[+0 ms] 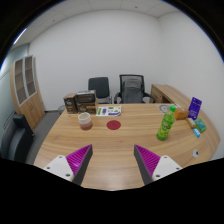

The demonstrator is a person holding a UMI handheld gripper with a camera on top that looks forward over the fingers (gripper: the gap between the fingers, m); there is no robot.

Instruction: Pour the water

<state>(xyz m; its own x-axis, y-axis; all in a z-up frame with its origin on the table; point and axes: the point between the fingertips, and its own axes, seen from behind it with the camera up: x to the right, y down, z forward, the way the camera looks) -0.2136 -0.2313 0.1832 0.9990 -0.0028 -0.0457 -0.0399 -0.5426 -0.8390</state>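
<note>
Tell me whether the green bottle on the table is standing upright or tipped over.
Upright. The green bottle stands on its base on the table, cap on top, well beyond the open gripper, untouched by its fingers.

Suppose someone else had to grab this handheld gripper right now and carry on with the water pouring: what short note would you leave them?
Gripper: open and empty, held above the near edge of the wooden table, purple pads facing each other.
Things: a green plastic bottle stands upright beyond the right finger. A small pale cup stands beyond the left finger, with a round dark red coaster just to its right. Brown boxes sit at the far side.
Done: nothing yet; bottle untouched.
Left: probably grasp the bottle, carry it to the cup, pour.
</note>
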